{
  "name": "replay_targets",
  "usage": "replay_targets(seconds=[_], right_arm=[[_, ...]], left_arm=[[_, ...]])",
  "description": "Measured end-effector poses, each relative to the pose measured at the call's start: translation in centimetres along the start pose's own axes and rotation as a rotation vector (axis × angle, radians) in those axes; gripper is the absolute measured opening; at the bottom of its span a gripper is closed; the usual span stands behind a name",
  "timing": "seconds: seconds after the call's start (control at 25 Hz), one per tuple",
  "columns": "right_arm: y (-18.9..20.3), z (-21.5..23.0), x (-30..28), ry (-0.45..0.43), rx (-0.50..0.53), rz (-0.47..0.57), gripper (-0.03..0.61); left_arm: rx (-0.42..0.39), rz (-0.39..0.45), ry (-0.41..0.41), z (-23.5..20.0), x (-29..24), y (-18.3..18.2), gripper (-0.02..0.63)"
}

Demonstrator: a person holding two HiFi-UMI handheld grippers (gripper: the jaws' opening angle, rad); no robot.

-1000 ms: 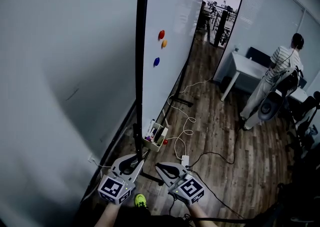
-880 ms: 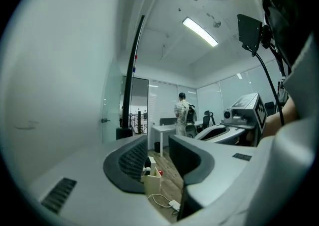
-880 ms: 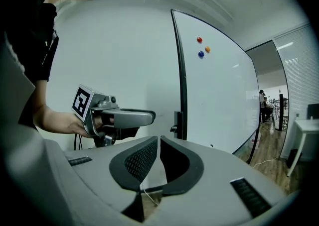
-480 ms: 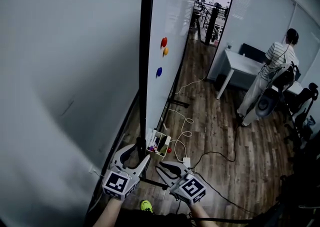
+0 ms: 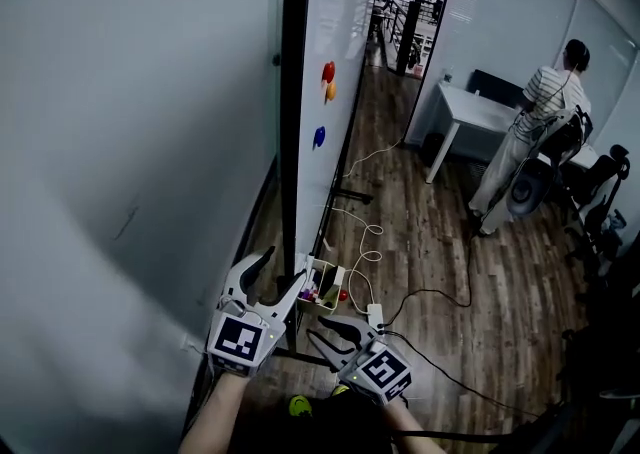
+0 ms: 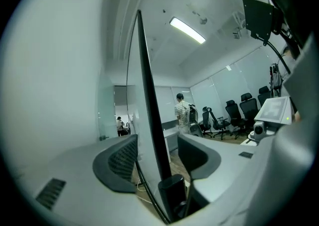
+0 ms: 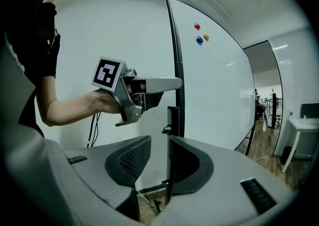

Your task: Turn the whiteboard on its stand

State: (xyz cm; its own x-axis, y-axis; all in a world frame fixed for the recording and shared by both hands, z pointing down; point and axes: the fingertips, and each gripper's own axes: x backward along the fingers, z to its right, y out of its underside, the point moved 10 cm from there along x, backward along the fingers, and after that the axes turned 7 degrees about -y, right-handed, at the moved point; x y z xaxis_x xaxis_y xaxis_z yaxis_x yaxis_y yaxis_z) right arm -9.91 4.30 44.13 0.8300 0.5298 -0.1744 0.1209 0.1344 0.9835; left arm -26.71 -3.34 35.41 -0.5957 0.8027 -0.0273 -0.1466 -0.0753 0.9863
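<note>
The whiteboard (image 5: 335, 92) stands edge-on to me, its black frame (image 5: 293, 122) running straight up, with red, orange and blue magnets (image 5: 327, 72) on its white face. My left gripper (image 5: 284, 266) straddles that frame low down. In the left gripper view the frame (image 6: 149, 120) runs between the two pads (image 6: 122, 163) without touching them, and the jaws are opening wide. My right gripper (image 5: 318, 330) hangs just right of it, near the floor, its jaws opening with nothing gripped. In the right gripper view the right gripper (image 7: 159, 158) faces the whiteboard (image 7: 214, 80) and the left gripper (image 7: 142, 88).
A grey wall (image 5: 130, 142) runs close along the left. A small tray of markers (image 5: 322, 287) hangs at the board's foot. Cables (image 5: 372, 260) and a power strip (image 5: 375, 317) lie on the wood floor. At the right stand a person (image 5: 535, 132), a white desk (image 5: 470, 107) and office chairs (image 5: 595, 192).
Both grippers' jaws have spread apart. The left gripper has let go of the black frame and now stands a little higher along it.
</note>
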Motion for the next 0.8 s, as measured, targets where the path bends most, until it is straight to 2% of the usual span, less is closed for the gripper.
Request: replay_targets(seconds=[0.28, 0.6, 0.8], right_arm=[[0.8, 0.9, -0.3, 0.007, -0.029, 0.003, 0.1], [1.4, 2.0, -1.0, -0.029, -0.019, 0.002, 0.101], [1.2, 3.0, -0.3, -0.04, -0.012, -0.006, 0.101]], left_arm=[[-0.02, 0.018, 0.015, -0.9, -1.6, -0.3, 0.235], [-0.045, 0.023, 0.021, -1.1, -4.0, -0.6, 0.198], [-0.034, 0.023, 0.011, -0.6, -5.1, -1.0, 0.165]])
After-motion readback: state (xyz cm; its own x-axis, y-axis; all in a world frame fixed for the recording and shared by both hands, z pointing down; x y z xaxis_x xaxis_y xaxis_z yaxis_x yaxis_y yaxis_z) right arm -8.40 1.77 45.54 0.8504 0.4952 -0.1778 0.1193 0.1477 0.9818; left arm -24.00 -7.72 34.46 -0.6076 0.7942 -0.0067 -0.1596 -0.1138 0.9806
